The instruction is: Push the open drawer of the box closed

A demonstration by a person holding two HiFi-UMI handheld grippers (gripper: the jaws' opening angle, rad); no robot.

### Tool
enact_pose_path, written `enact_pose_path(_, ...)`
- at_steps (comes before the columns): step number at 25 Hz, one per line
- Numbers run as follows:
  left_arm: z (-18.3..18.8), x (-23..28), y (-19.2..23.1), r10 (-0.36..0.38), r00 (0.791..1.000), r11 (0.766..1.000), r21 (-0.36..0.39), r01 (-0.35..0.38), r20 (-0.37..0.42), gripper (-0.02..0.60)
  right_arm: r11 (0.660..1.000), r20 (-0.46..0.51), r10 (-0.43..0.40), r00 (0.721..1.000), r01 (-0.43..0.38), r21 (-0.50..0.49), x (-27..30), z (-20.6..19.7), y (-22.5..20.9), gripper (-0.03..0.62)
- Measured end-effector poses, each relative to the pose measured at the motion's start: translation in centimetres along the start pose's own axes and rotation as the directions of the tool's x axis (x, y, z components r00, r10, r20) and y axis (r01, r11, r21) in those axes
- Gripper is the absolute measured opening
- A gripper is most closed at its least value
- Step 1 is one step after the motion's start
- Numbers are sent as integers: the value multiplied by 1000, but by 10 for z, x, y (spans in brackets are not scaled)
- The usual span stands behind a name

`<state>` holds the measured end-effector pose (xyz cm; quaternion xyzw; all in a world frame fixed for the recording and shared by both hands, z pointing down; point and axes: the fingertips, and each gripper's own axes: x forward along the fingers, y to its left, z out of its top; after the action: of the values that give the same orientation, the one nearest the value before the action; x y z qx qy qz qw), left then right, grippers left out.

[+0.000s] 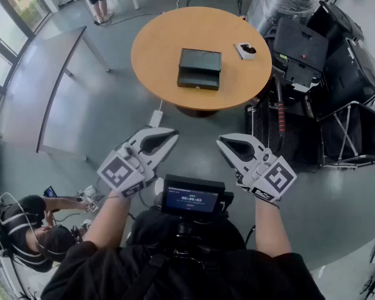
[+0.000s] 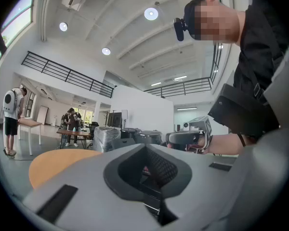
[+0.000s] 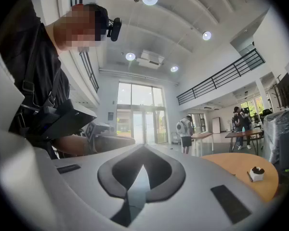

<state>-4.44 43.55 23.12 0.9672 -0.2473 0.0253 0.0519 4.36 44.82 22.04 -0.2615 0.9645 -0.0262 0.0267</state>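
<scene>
In the head view a black box (image 1: pixel 200 61) lies near the middle of a round wooden table (image 1: pixel 156 55). Its drawer (image 1: pixel 198 80) stands slightly out on the side facing me. Both grippers hang well short of the table, above the grey floor. The left gripper (image 1: pixel 170 134) and the right gripper (image 1: pixel 221 142) are shut with nothing between their jaws. The left gripper view shows the shut left gripper (image 2: pixel 144 146), the table edge (image 2: pixel 48 163) and the right gripper (image 2: pixel 190 137) beyond. The right gripper view shows the shut right gripper (image 3: pixel 143 148) and the table (image 3: pixel 241 170); the box is hidden in both gripper views.
A small white holder (image 1: pixel 244 50) sits at the table's right edge. Black cases and a wrapped stack (image 1: pixel 312 49) crowd the right side. A long grey table (image 1: pixel 56 86) stands at left. A person (image 1: pixel 31 227) sits on the floor at lower left. A power strip (image 1: pixel 156 118) lies by the table's base.
</scene>
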Motion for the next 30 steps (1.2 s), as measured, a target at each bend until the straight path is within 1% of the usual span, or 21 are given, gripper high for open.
enact_pose_path(4, 1, 6, -8, 22, 1000, 1000, 8, -22, -10, 37, 1000, -8, 23, 1000, -23, 15, -9, 0, -3, 8)
enact_pose_path(8, -3, 10, -11, 46, 999, 999, -4, -46, -16, 37, 999, -15, 43, 999, -43, 28, -11, -7, -7, 8)
enact_pose_path(12, -10, -6, 3, 55, 998, 998, -12, -55, -14, 37, 998, -24, 44, 999, -43, 36, 9, -17, -1, 8)
enact_pose_path(15, -10, 3, 21, 64, 998, 998, -21, -64, 1, 36, 998, -31, 46, 998, -44, 41, 20, -23, -15, 8)
enact_pose_path(17, -9, 18, 49, 58, 998, 998, -12, -58, 3, 36, 998, -42, 36, 998, -34, 47, 37, -27, -41, 8)
enact_pose_path(20, -4, 35, 106, 28, 1000, 1000, 7, -28, -8, 37, 998, -58, 9, 998, -6, 56, 81, -28, -83, 8)
enact_pose_path(25, 13, 32, 185, -8, 1000, 1000, -9, 8, 4, 37, 998, -80, -23, 997, 28, 55, 154, -20, -117, 8)
enact_pose_path(30, 18, 35, 257, -44, 999, 999, -19, 44, -17, 36, 994, -91, -78, 993, 85, 66, 212, -19, -158, 8)
